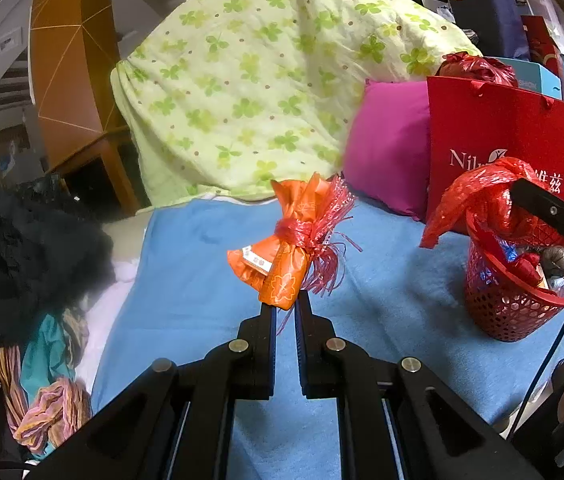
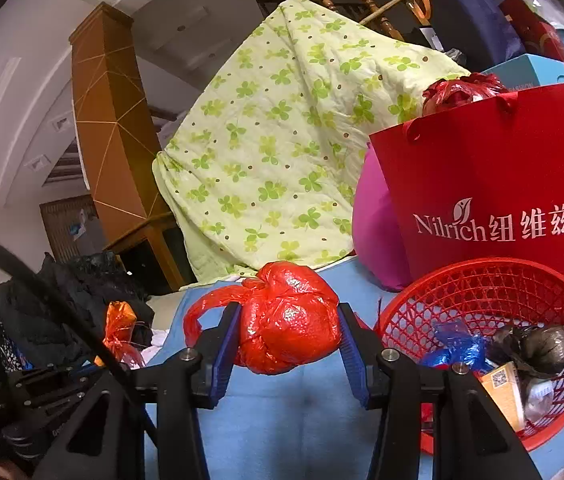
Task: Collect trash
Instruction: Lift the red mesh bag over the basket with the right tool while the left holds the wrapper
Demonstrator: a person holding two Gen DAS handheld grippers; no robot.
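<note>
In the left wrist view, the left gripper [image 1: 286, 300] is seen clamped tight on the lower end of an orange wrapper bundle [image 1: 277, 256], which is held up above the blue sheet [image 1: 201, 280]. The bundle is made of crumpled orange packets printed with pale flower outlines, bound round the middle with a red plastic strip whose frayed ends fan out to the right. To the right, a red mesh basket [image 1: 510, 312] stands on the sheet, with a knotted red plastic bag [image 1: 486, 204] held over it at a black finger of the other tool.

In the right wrist view, the right gripper [image 2: 290, 332] is closed partway on that red bag [image 2: 290, 320], both pads pressed against its sides. The bag is glossy, rounded and tied at the top, with a loose loop hanging left. It is held clear of the sheet, just left of the basket [image 2: 482, 280], in which blue, dark and yellow wrappers lie.
</note>
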